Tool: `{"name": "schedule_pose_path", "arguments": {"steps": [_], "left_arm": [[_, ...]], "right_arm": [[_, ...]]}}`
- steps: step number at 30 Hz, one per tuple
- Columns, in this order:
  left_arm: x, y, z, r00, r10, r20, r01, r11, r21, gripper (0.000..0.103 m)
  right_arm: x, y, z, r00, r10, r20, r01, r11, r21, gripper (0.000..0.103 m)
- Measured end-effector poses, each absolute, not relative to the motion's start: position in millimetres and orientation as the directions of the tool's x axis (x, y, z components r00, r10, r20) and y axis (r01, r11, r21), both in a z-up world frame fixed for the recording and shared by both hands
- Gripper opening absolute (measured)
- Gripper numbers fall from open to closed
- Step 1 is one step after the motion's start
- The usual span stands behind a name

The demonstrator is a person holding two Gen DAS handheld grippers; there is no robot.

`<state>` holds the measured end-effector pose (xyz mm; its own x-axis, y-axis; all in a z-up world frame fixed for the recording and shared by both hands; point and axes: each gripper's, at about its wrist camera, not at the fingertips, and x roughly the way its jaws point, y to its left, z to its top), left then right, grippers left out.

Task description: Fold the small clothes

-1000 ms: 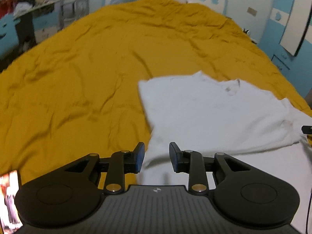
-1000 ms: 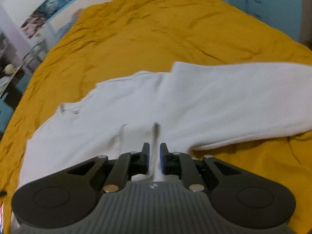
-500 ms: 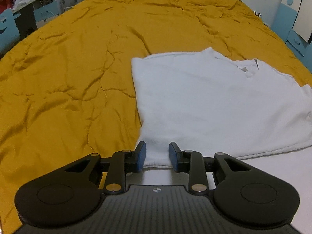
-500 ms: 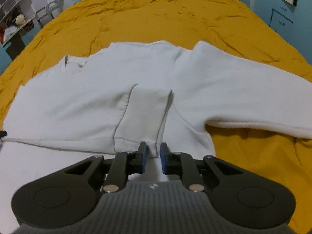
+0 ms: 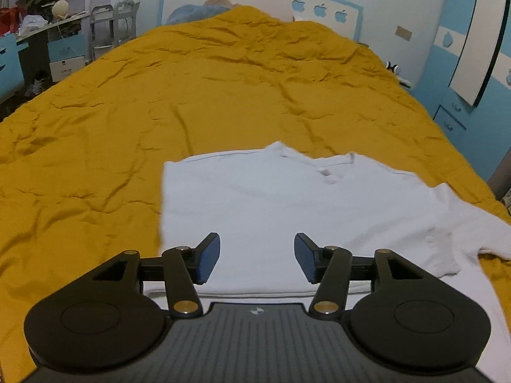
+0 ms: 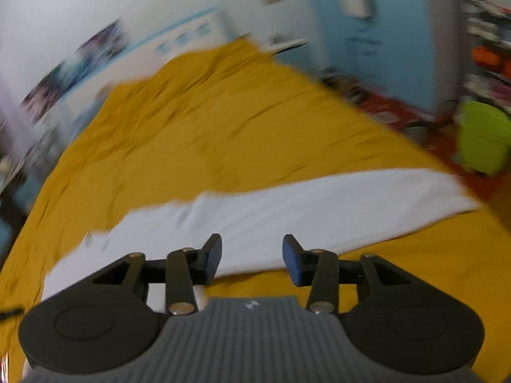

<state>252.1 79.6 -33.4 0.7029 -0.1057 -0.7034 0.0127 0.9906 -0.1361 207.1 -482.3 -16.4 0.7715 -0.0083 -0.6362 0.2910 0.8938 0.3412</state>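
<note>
A white long-sleeved shirt (image 5: 287,204) lies flat on the mustard-yellow bedspread (image 5: 159,102), its lower part folded up over the body, collar toward the far side. My left gripper (image 5: 257,260) is open and empty, held just above the shirt's near folded edge. In the blurred right wrist view my right gripper (image 6: 252,260) is open and empty above the shirt's right sleeve (image 6: 335,204), which stretches out to the right across the bedspread (image 6: 223,134).
A headboard (image 5: 255,3) and blue pillow stand at the far end. Shelves and a desk (image 5: 48,38) are at the left. Blue cabinets (image 5: 463,95) stand at the right. A lime-green object (image 6: 482,137) sits on the floor beyond the bed's right edge.
Both grippers opened and let go of the shirt's folded edge, then lifted back. The right gripper swung to the right, toward the sleeve.
</note>
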Motion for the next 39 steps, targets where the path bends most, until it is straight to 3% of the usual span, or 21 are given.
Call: {"name": "schedule_pose_path", "arguments": {"steps": [2,7,15,19,25,30,39], "left_arm": [[252.3,67.6,-37.2,0.697,-0.119,-0.707,0.02,0.989,-0.147,0.063],[256.0,46.6,-53.3,0.653,-0.106,-0.75,0.02,0.992,-0.123,0.064],[259.5,32.9,-69.6,0.589,-0.012,-0.808,-0.049,0.998,-0.051,0.064],[265.1,31.0,-75.4,0.571,0.022,-0.821,-0.078,0.997,-0.028,0.064],[268.9,27.5,-82.5,0.554,0.039,-0.832,-0.099,0.995,-0.019,0.064],[266.9,37.8,-78.6,0.574,0.048,-0.818,-0.116,0.993,-0.024,0.064],[251.5,69.8,-62.6,0.636,0.016,-0.771,-0.15,0.983,-0.103,0.064]], "right_arm": [[187.3,-523.2,-14.5,0.772,-0.069,-0.632,0.384,0.843,0.378,0.047],[148.4,-622.6,-45.7,0.768,-0.125,-0.629,0.552,0.628,0.549,0.048],[151.7,-718.7,-125.7,0.758,-0.098,-0.645,0.631,0.363,0.686,0.047],[163.3,-743.4,-157.3,0.758,-0.084,-0.646,0.64,0.283,0.714,0.035],[191.9,-760.1,-176.9,0.743,-0.095,-0.662,0.658,0.283,0.698,0.007],[202.3,-743.7,-138.9,0.755,-0.152,-0.637,0.631,0.431,0.645,0.002],[253.1,-613.1,20.1,0.893,-0.083,-0.443,0.35,0.747,0.565,0.002]]}}
